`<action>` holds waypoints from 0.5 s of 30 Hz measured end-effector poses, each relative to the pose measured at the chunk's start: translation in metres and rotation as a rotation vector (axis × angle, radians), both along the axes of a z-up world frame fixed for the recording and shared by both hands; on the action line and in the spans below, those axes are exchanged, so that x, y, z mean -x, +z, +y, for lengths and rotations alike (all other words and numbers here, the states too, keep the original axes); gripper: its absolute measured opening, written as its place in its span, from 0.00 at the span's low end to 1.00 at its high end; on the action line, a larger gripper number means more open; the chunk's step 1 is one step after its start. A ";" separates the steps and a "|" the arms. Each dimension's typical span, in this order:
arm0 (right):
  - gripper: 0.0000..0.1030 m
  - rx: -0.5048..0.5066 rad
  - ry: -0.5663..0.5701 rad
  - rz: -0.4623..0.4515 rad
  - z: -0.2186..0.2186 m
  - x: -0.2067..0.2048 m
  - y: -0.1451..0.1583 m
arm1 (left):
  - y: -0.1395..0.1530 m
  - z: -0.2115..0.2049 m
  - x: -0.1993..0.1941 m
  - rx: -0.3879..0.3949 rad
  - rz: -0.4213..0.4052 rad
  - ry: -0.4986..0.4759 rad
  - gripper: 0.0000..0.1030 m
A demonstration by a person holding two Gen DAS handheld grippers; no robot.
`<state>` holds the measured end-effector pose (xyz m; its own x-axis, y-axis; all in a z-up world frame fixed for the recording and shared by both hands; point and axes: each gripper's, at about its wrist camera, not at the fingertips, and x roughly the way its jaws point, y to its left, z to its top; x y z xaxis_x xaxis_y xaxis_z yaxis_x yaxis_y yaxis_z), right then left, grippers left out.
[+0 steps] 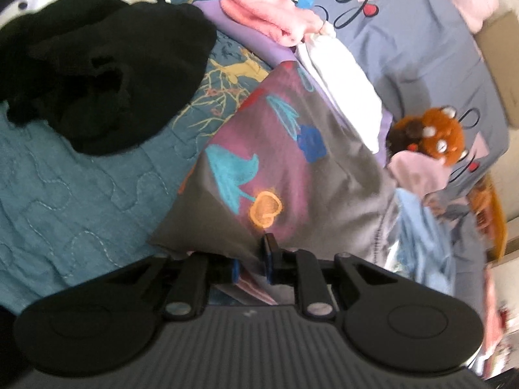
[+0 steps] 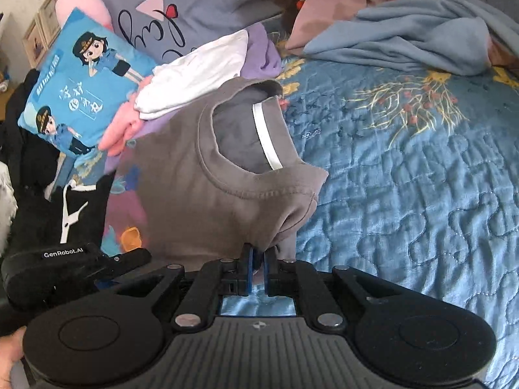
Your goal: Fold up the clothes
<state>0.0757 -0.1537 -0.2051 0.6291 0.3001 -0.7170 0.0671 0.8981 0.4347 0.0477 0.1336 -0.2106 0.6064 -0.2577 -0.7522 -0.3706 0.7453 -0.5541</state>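
A grey T-shirt (image 1: 324,188) with a purple, teal and orange print hangs lifted over the bed, gripped at two places. In the left wrist view my left gripper (image 1: 252,259) is shut on a bunched fold of its printed side, and the cloth runs out between the blue pads. In the right wrist view my right gripper (image 2: 258,259) is shut on the same grey T-shirt (image 2: 194,201) just below its round collar (image 2: 227,175), which faces the camera with a white neck tape inside. The left gripper's black housing (image 2: 65,265) sits close by at the lower left.
A blue quilted bedspread (image 2: 405,178) lies underneath. A black garment (image 1: 107,74) is heaped on the left. Folded pink, white and purple clothes (image 1: 340,77) are stacked beyond the shirt, beside a blue cartoon cushion (image 2: 84,77). A light blue garment (image 2: 415,39) and a plush toy (image 1: 434,133) lie farther back.
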 end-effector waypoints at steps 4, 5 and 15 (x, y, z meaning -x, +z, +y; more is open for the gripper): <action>0.06 -0.001 -0.004 -0.002 -0.002 0.001 0.001 | 0.004 -0.006 0.003 -0.058 0.007 -0.006 0.17; 0.06 0.000 -0.007 -0.005 -0.002 0.002 0.002 | 0.006 -0.006 0.003 -0.066 0.008 -0.006 0.17; 0.05 0.021 -0.036 -0.001 -0.004 0.003 -0.004 | 0.016 -0.011 0.008 -0.168 0.016 -0.012 0.22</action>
<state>0.0729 -0.1576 -0.2086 0.6396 0.2619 -0.7227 0.0993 0.9042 0.4155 0.0396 0.1223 -0.1951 0.5915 -0.1343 -0.7950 -0.3694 0.8313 -0.4153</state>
